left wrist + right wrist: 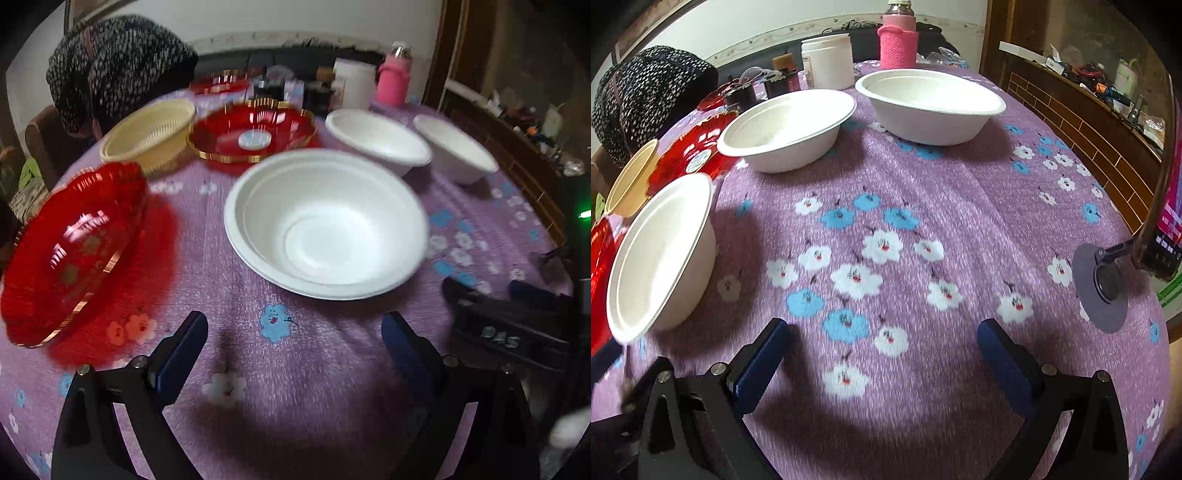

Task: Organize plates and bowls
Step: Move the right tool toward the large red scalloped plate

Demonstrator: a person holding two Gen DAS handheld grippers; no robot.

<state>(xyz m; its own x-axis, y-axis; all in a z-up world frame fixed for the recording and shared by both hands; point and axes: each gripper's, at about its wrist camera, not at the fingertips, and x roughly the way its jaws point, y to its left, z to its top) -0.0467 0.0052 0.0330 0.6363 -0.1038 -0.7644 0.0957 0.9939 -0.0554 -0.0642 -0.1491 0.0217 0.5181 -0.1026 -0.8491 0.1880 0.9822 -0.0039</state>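
Observation:
A large white bowl (pixel 327 225) sits mid-table, just beyond my left gripper (pixel 295 332), which stands open over bare cloth. Two more white bowls (pixel 376 138) (pixel 456 149) stand farther back right. A red gold-rimmed dish (pixel 74 251) lies at the left, another red dish (pixel 255 133) behind, beside a cream basket bowl (pixel 149 131). In the right wrist view my right gripper (pixel 882 338) is open above the flowered cloth, nothing between its fingers. The near white bowl (pixel 661 254) is at its left; two white bowls (pixel 786 127) (pixel 931 105) stand behind.
A purple flowered tablecloth (pixel 923 206) covers the round table. A pink-sleeved bottle (pixel 897 40), a white jar (pixel 827 61) and small dark jars stand at the back edge. A speckled garment (pixel 118 66) hangs over a chair. A phone mount (pixel 1104 280) sits at the right edge.

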